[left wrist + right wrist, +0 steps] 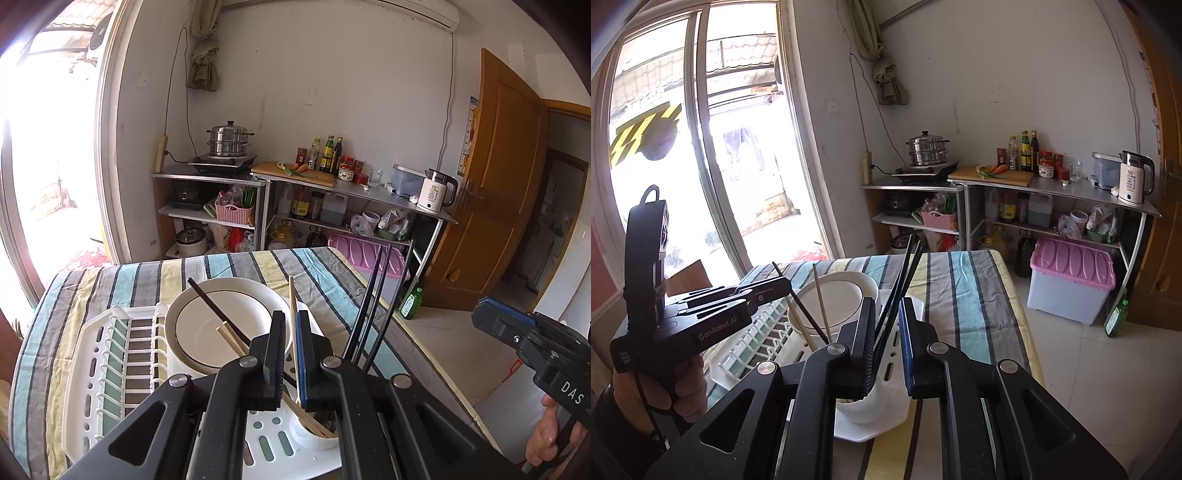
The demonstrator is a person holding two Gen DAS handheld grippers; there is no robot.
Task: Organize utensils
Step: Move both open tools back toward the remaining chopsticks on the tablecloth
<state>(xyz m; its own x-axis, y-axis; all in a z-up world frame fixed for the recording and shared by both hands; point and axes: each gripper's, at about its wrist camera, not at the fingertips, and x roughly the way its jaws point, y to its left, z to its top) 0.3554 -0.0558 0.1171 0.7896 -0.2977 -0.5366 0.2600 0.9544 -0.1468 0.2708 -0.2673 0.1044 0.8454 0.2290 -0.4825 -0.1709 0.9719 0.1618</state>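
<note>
A white utensil cup (314, 437) (858, 406) stands in the near corner of a white dish rack (92, 354) (746, 356). It holds pale wooden chopsticks (293, 325) (820, 299) and black chopsticks (373, 306) (899, 280). My left gripper (291, 315) (783, 286) is shut; one wooden chopstick shows through the slit between its fingers, and the right wrist view shows it beyond the tips, not held. My right gripper (887, 302) (480, 314) has its jaws apart, with the black chopsticks standing in the gap, close to the left pad. White plates (221, 314) (842, 295) sit in the rack.
The rack rests on a table with a striped cloth (147, 273) (971, 295). Beyond it are metal shelves (332, 184) with a steamer pot, bottles and a kettle. A pink-lidded bin (1071, 280) and a green bottle (1115, 317) stand on the floor at the right.
</note>
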